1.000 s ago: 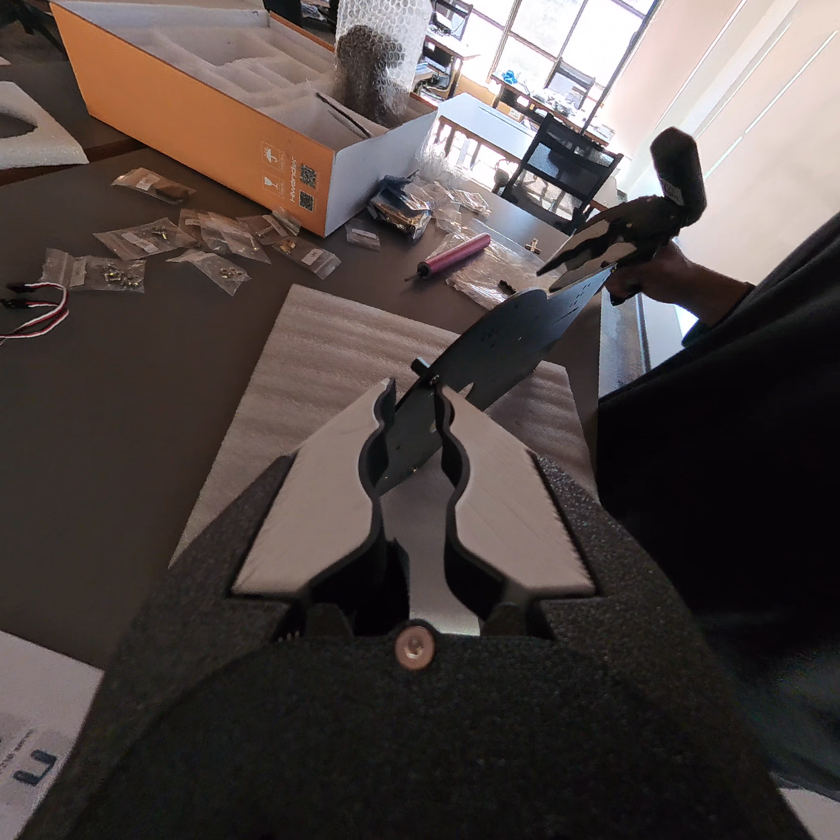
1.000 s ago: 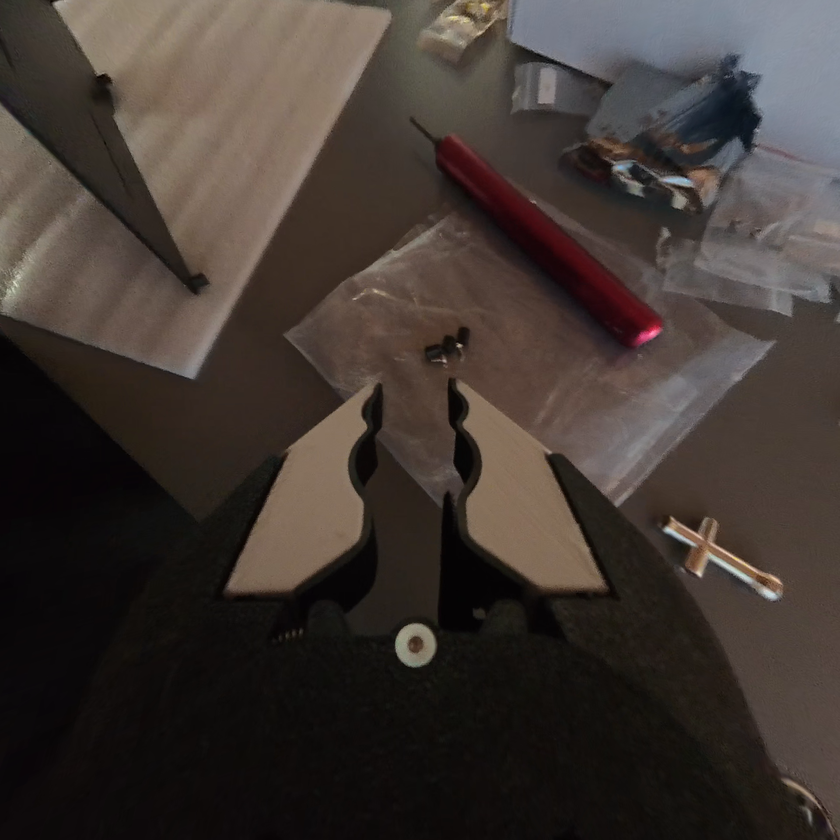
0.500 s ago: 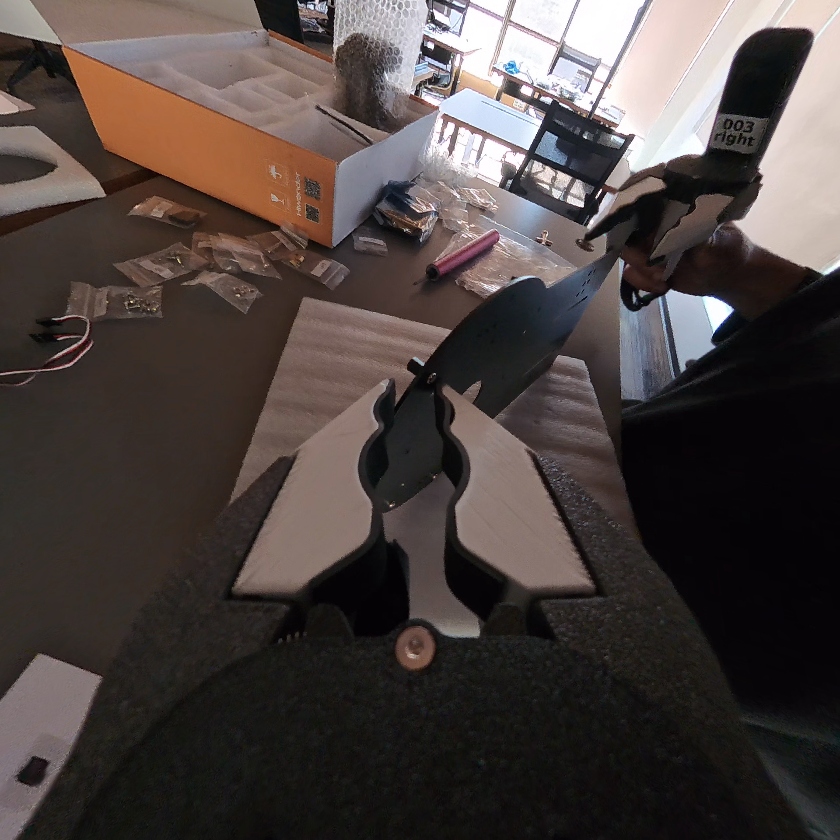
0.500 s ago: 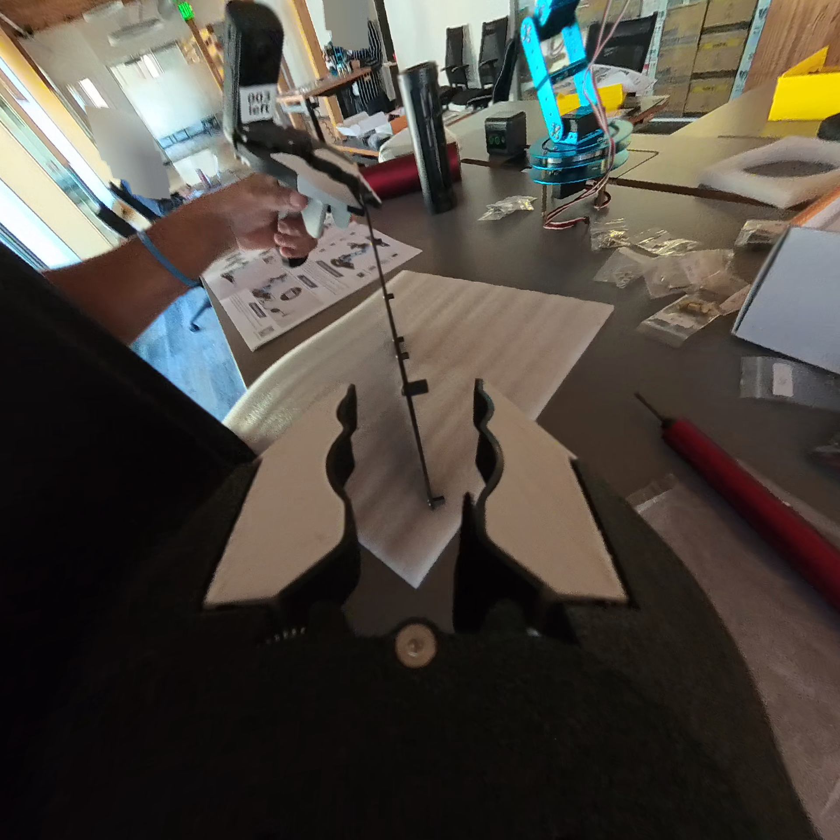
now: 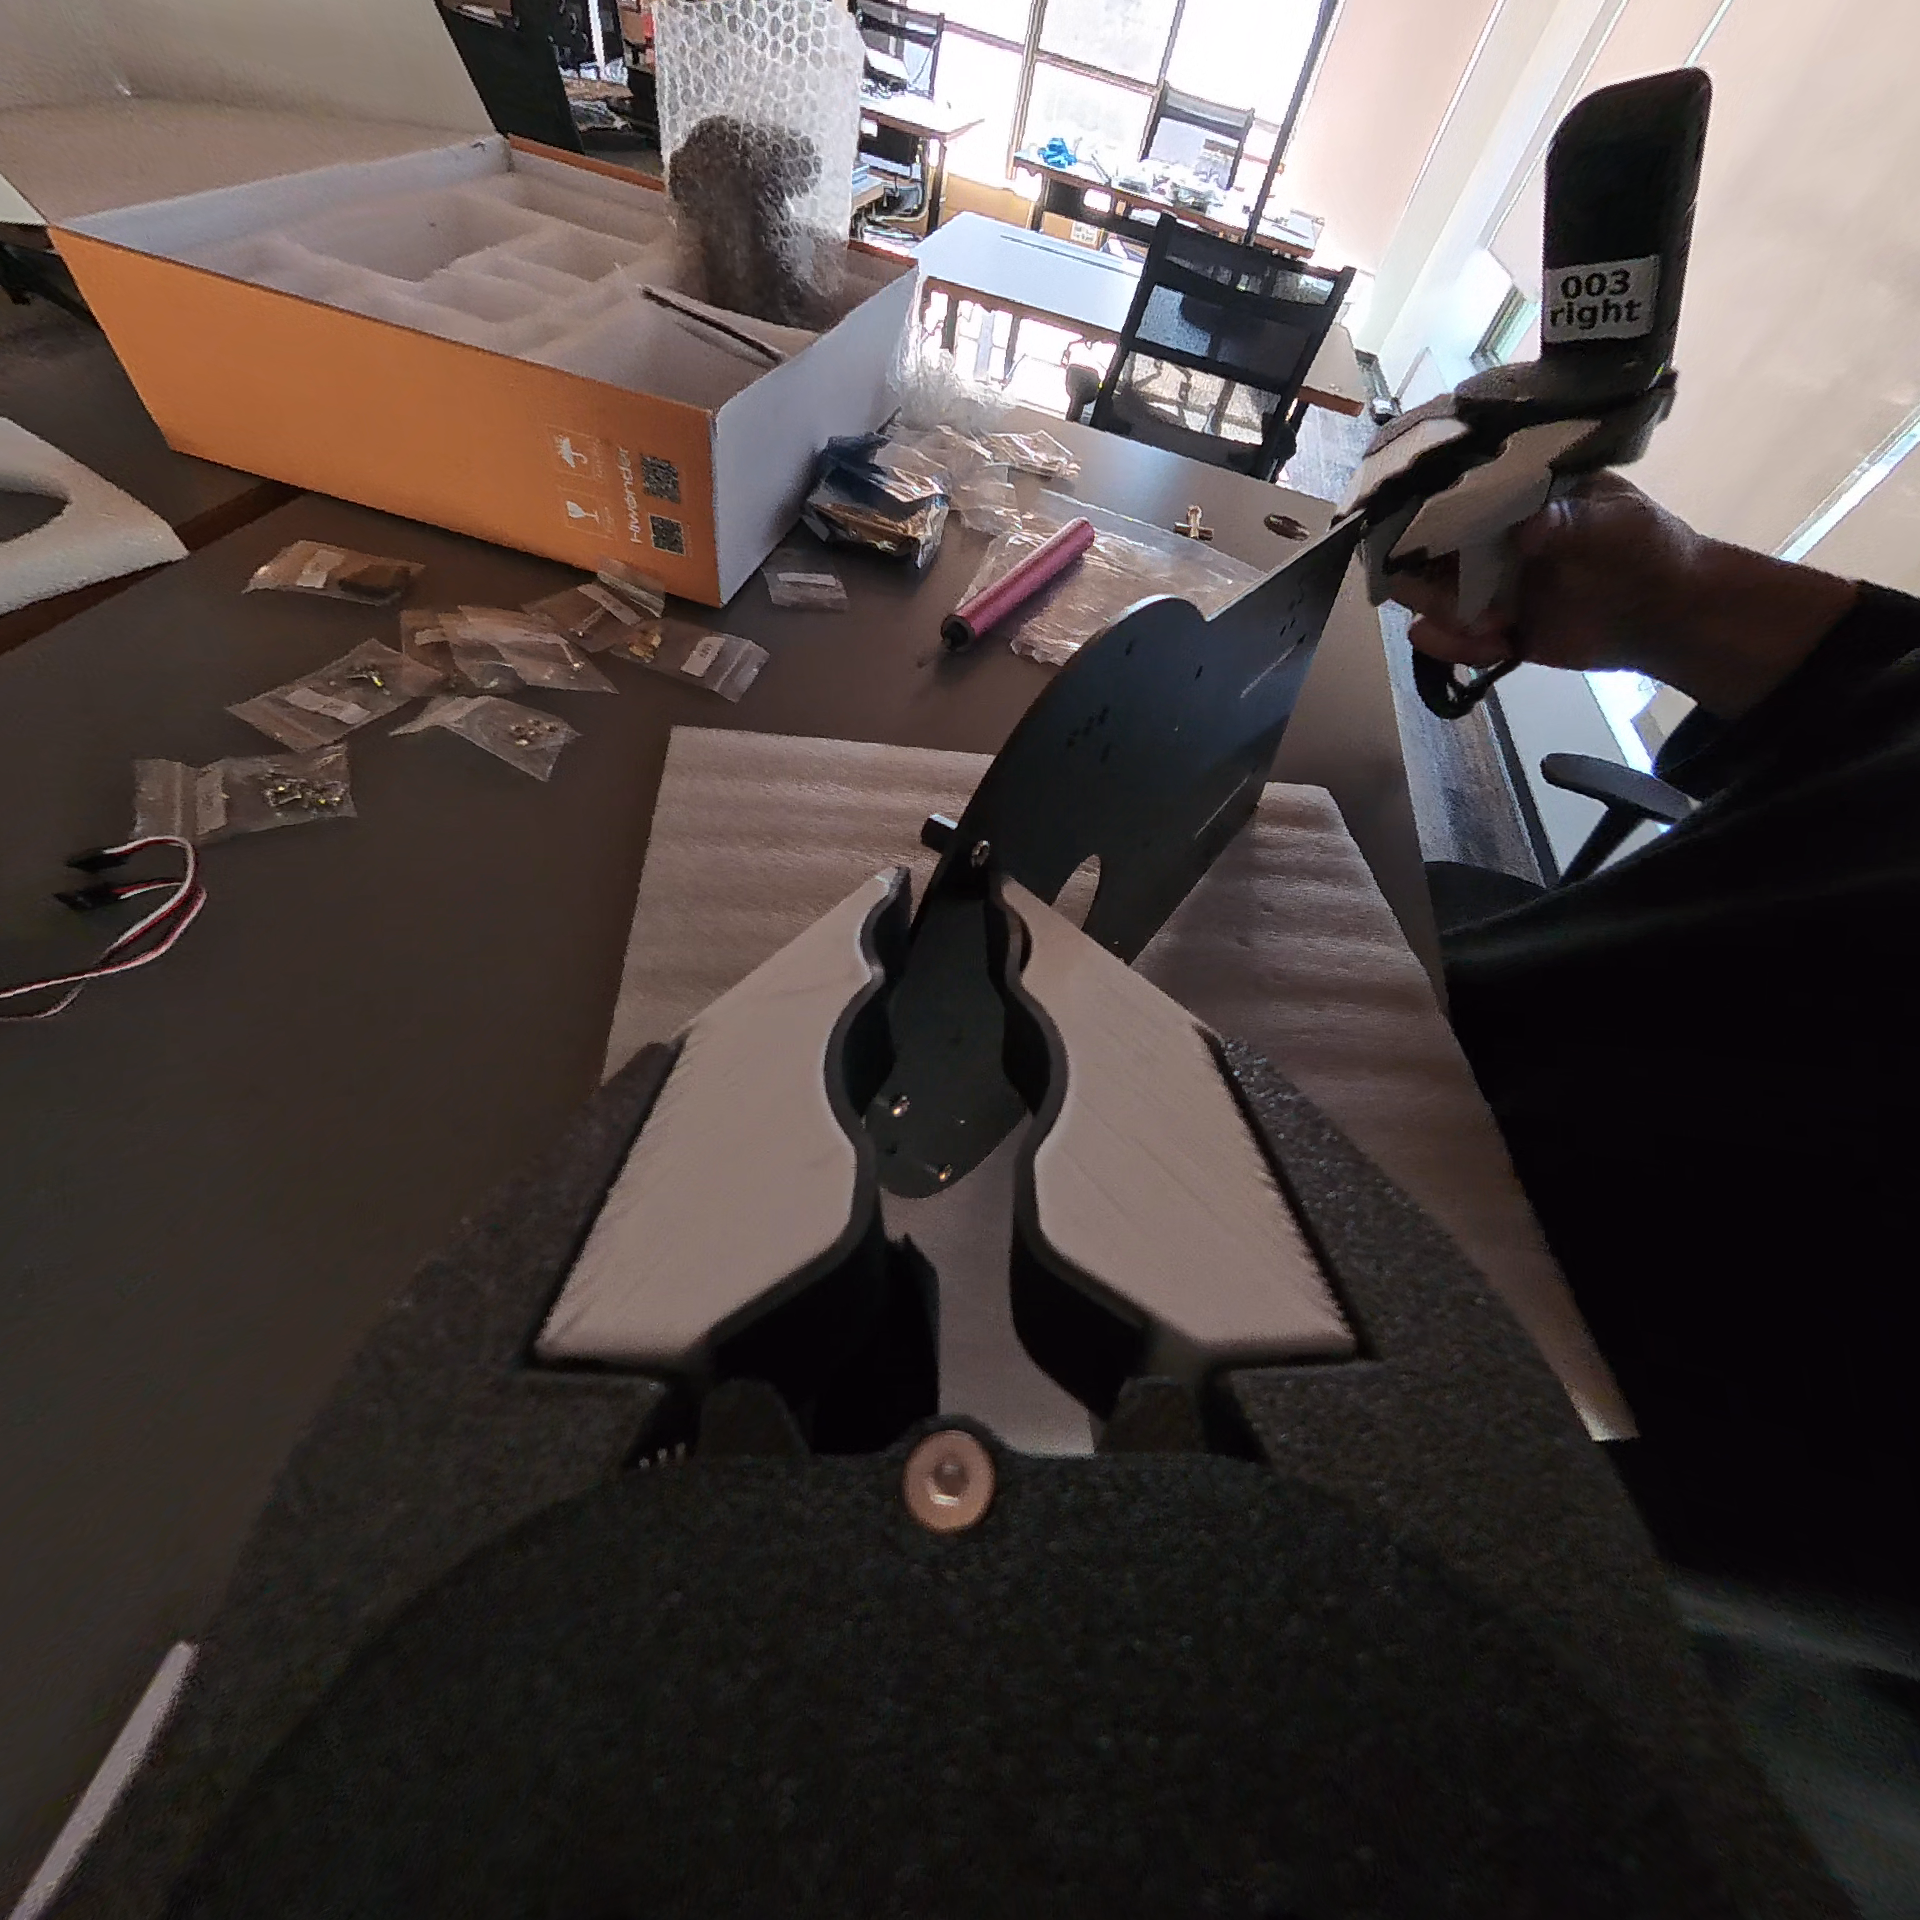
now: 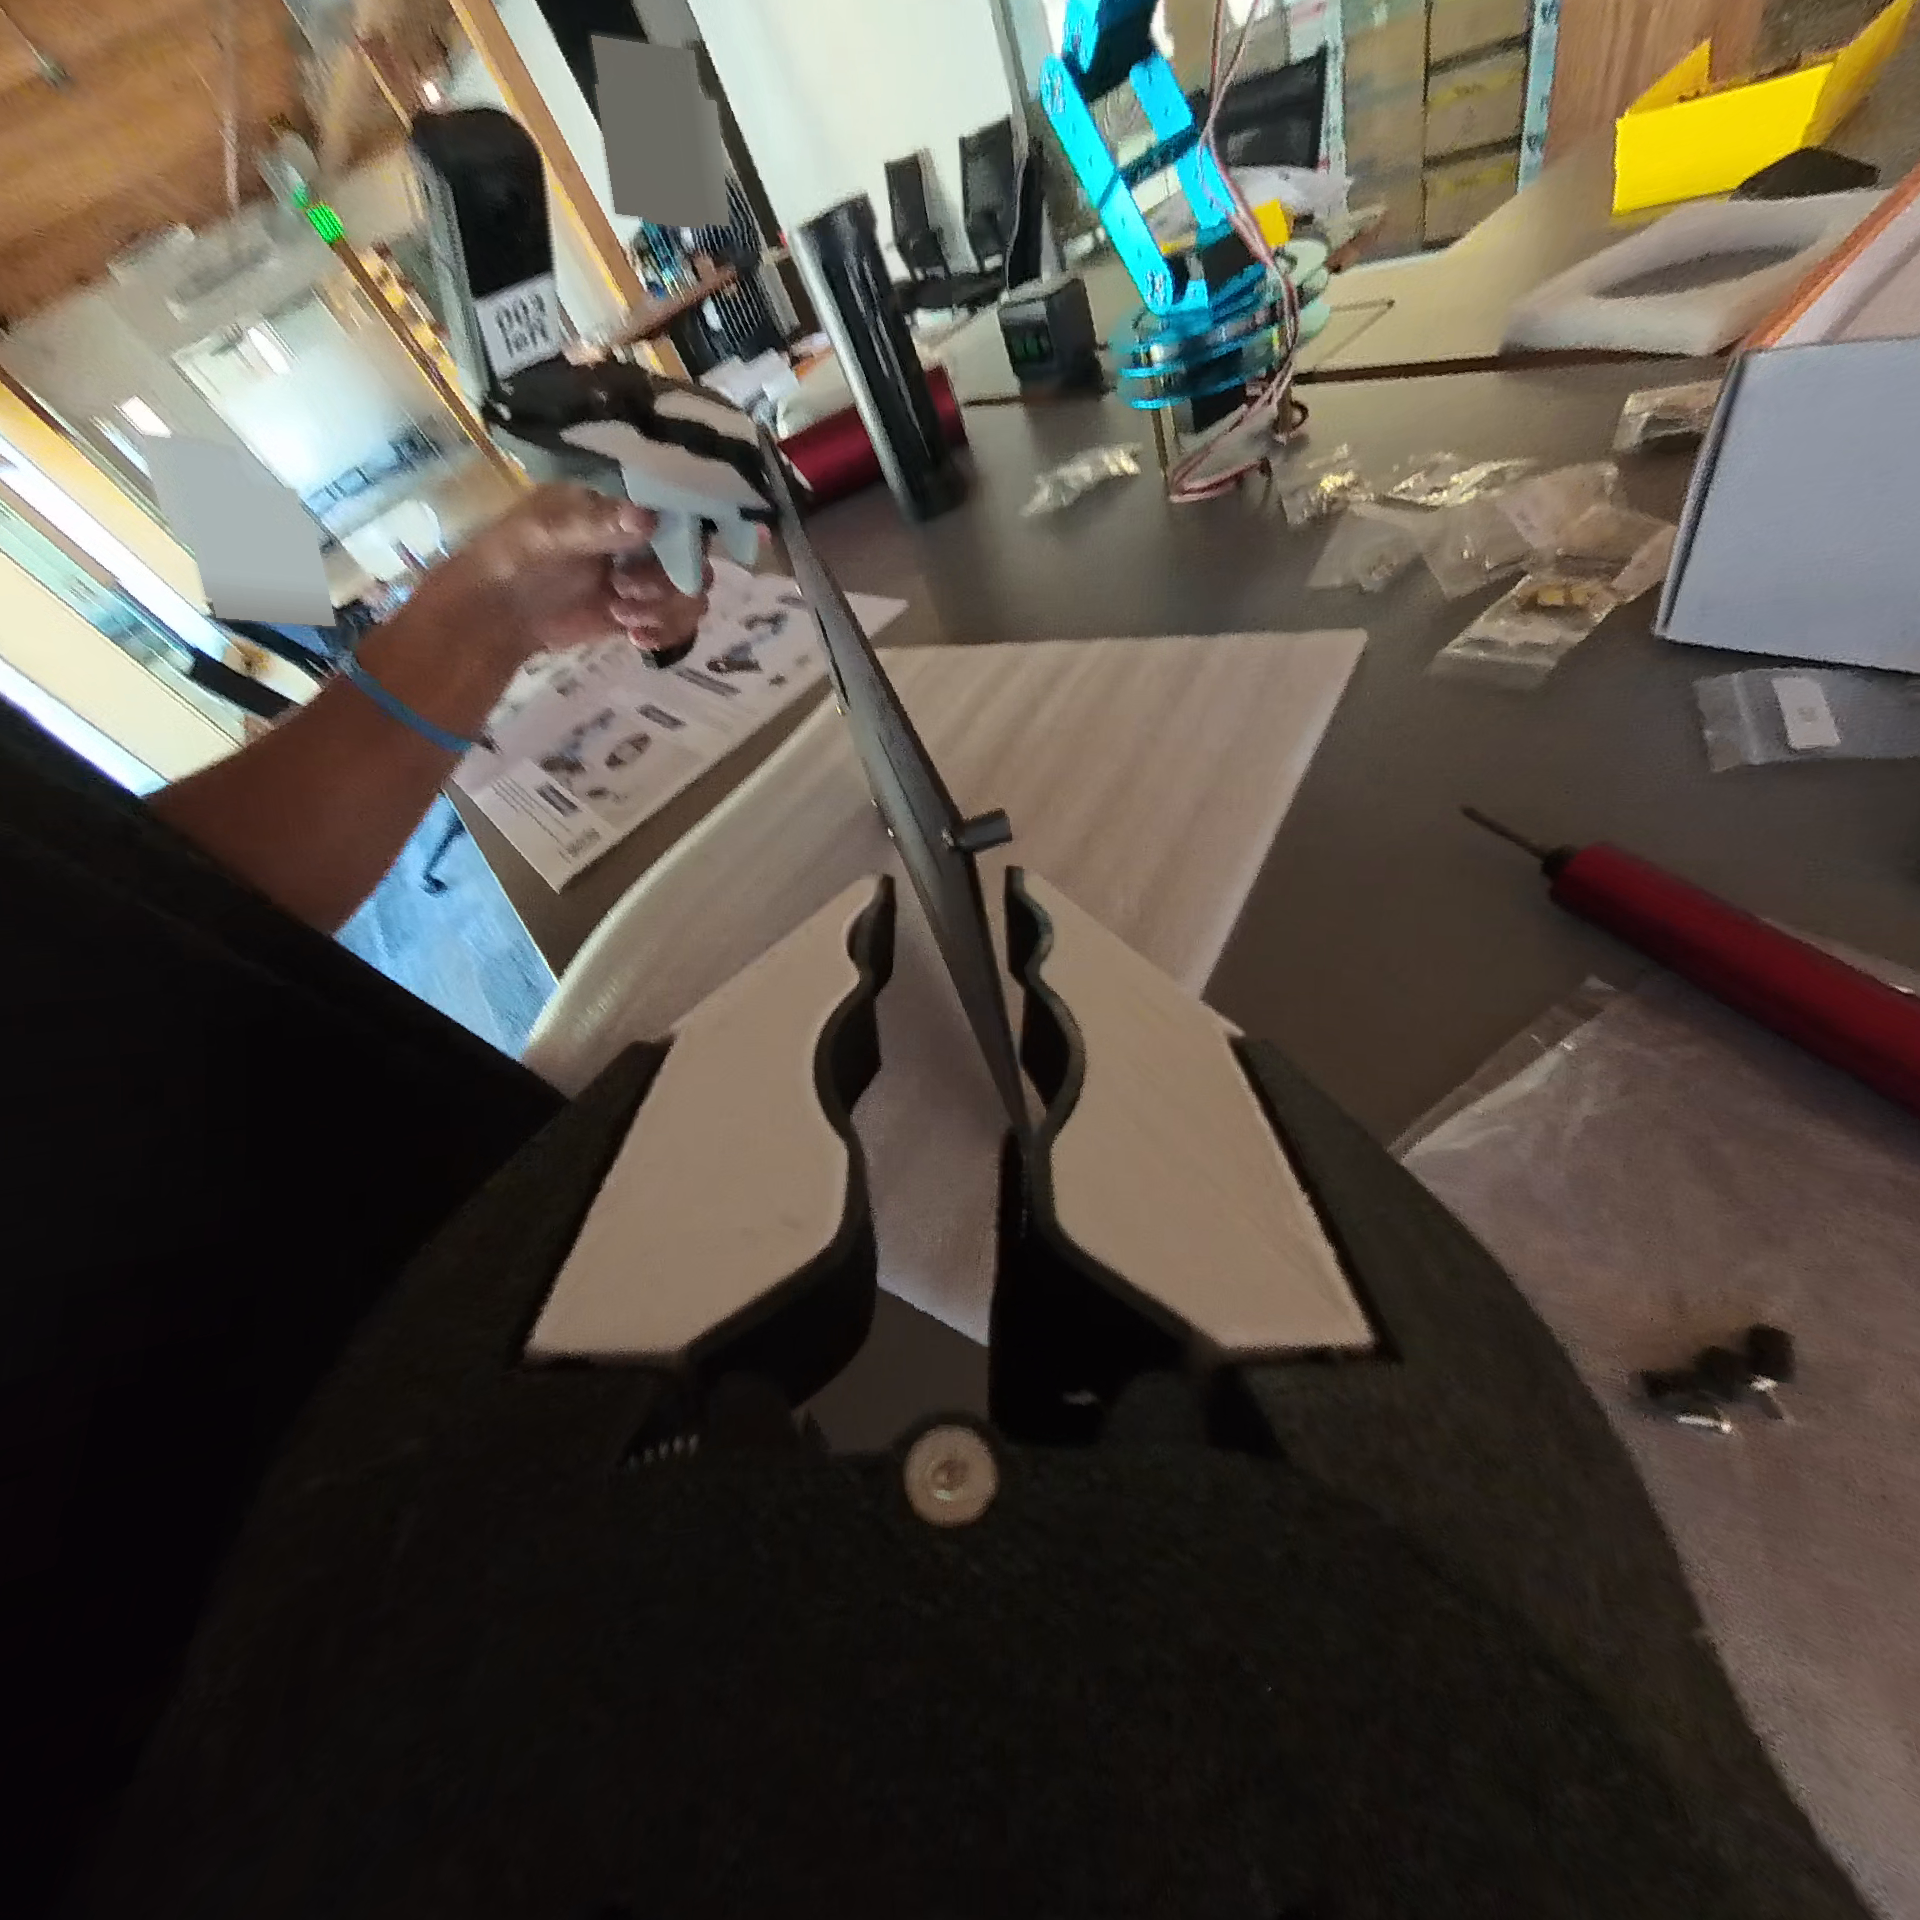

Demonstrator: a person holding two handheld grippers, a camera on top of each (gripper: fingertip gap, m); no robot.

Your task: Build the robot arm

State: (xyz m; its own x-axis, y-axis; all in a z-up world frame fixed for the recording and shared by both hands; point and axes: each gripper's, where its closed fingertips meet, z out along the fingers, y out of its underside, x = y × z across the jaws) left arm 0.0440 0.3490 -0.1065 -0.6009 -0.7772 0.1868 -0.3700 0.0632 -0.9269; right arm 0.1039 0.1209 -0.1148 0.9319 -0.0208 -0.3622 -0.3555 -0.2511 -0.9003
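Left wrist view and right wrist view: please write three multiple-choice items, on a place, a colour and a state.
1. The red screwdriver lies: A in the box; B on the table; C on the foam sheet.
2. The box's long side is: A orange; B blue; C green.
3. The left gripper is: A open; B lying down; C shut on the black plate.
Key: 1 B, it lies beside the foam sheet; 2 A, plainly orange; 3 C, its fingers pinch the black plate.
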